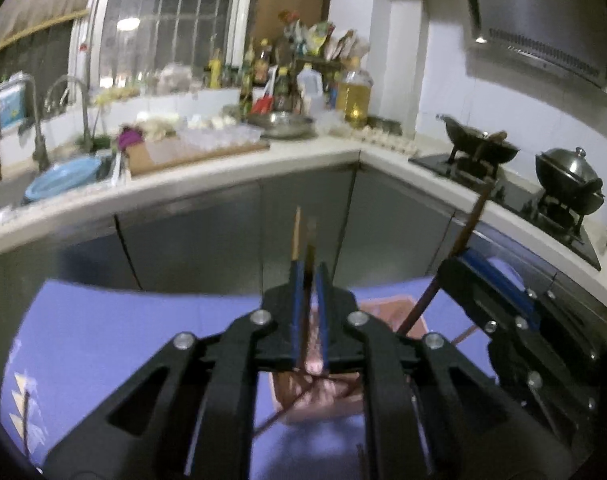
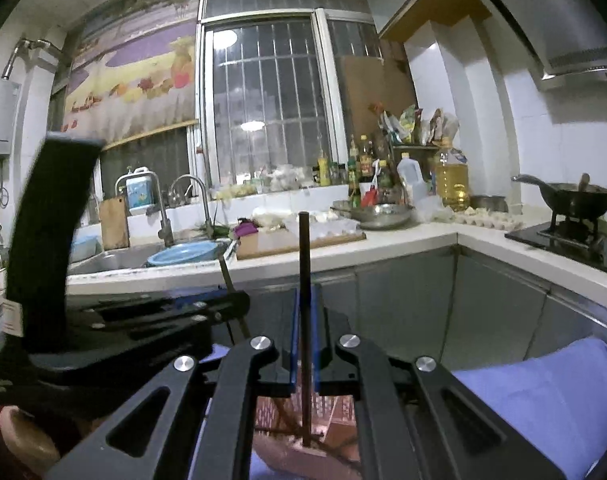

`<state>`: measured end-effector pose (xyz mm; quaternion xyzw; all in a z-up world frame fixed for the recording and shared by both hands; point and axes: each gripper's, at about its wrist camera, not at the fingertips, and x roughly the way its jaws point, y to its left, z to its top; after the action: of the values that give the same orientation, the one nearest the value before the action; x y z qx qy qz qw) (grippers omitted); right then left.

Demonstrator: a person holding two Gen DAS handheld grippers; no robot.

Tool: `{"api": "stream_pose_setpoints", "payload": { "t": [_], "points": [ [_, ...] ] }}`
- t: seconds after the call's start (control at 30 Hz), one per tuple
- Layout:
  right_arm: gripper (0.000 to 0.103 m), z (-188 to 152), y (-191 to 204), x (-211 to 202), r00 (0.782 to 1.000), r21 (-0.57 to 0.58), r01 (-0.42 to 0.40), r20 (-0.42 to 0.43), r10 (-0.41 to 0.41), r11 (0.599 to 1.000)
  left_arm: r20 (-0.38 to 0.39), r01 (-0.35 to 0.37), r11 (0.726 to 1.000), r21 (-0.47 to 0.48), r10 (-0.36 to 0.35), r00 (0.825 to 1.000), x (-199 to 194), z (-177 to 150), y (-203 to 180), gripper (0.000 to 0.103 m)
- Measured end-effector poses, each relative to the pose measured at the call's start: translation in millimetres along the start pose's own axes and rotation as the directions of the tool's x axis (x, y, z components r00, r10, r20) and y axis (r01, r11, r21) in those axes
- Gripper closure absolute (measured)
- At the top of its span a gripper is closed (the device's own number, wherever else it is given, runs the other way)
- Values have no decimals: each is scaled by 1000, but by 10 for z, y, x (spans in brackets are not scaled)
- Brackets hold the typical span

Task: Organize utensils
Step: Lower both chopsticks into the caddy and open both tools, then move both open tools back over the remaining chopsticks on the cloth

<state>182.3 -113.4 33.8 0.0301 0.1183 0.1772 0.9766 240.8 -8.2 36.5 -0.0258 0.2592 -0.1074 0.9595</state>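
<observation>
In the left wrist view my left gripper [image 1: 309,268] stands slightly open. A light wooden chopstick [image 1: 297,232] and a darker one [image 1: 311,240] stand upright between its blue pads, with a narrow gap showing. My right gripper [image 2: 303,292] is shut on a dark chopstick [image 2: 303,248] that stands upright. From the left wrist view the right gripper [image 1: 455,262] is close by on the right, its reddish-brown chopstick [image 1: 469,224] slanting up. Below both lies a reddish container [image 1: 327,398] [image 2: 335,412] with chopsticks across it, mostly hidden by the gripper arms.
A blue-purple cloth [image 1: 123,332] [image 2: 551,392] covers the surface under the grippers. Grey cabinet doors [image 1: 207,236] and a white L-shaped counter [image 2: 415,236] rise just ahead. The counter carries a sink with a blue basin [image 2: 183,254], a cutting board, bottles and a stove with a wok [image 2: 579,196].
</observation>
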Motion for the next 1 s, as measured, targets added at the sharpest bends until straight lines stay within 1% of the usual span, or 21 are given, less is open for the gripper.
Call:
{"api": "stream_pose_setpoints", "payload": {
  "t": [0.03,0.07,0.1,0.13,0.17,0.23,0.3,0.33,0.4,0.47,0.57,0.63,0.67,0.73,0.77,0.83,0.87,0.9,0.93,1.0],
  "points": [
    [94,-29,1,-25,1000,6,0,-7,0,1000,-1,-6,1000,-12,6,1000,-20,-55,4,77],
    [92,-55,-1,-56,1000,14,1,-12,-1,1000,9,-19,1000,-19,19,1000,-55,-95,2,69],
    [86,-81,-10,-100,1000,25,2,-18,-1,1000,37,-45,999,-23,46,998,-131,-143,-7,57],
    [80,-97,-12,-147,1000,34,1,-17,0,999,62,-64,998,-24,65,996,-198,-169,-15,54],
    [76,-111,-5,-227,1000,41,3,-10,-3,999,86,-75,997,-22,77,993,-270,-189,-20,54],
    [61,-99,4,-356,1000,42,12,17,-13,999,129,-87,996,-18,89,988,-454,-221,-41,53],
    [57,-105,27,-561,998,43,28,64,-30,999,177,-105,994,-18,106,978,-663,-245,-65,52],
    [55,-104,30,-654,996,45,33,85,-37,998,205,-116,993,-18,118,972,-767,-254,-76,48],
    [54,-110,41,-876,991,56,45,127,-52,997,270,-138,990,-22,139,953,-1019,-296,-95,43],
    [53,-154,62,-1110,984,74,51,164,-62,996,321,-146,989,-28,147,936,-1264,-349,-106,42],
    [51,-277,88,-1408,975,84,72,203,-87,994,352,-132,990,-41,138,926,-1532,-464,-104,42],
    [50,-378,102,-1539,974,86,88,203,-104,992,355,-125,991,-44,133,925,-1651,-583,-99,42],
    [50,-451,113,-1606,974,85,99,198,-114,991,352,-123,991,-45,131,927,-1718,-697,-99,42],
    [50,-657,122,-1727,976,97,132,160,-147,986,327,-108,993,-38,115,938,-1763,-882,-110,42],
    [50,-719,117,-1734,979,102,135,137,-148,986,292,-99,995,-24,101,951,-1749,-1027,-126,42],
    [50,-979,99,-1709,988,105,152,25,-155,983,227,-97,995,5,94,969,-1672,-1237,-160,42],
    [50,-1071,98,-1689,988,102,157,-19,-156,982,190,-98,995,23,92,978,-1618,-1348,-183,42],
    [50,-1203,79,-1644,983,104,169,-88,-160,980,139,-101,994,38,94,986,-1531,-1490,-203,42],
    [50,-1297,51,-1613,978,115,177,-137,-161,978,97,-100,994,43,95,991,-1459,-1585,-205,42],
    [50,-1475,5,-1554,963,151,182,-229,-145,972,-6,-92,995,41,93,996,-1301,-1782,-179,42]
  ]
}}
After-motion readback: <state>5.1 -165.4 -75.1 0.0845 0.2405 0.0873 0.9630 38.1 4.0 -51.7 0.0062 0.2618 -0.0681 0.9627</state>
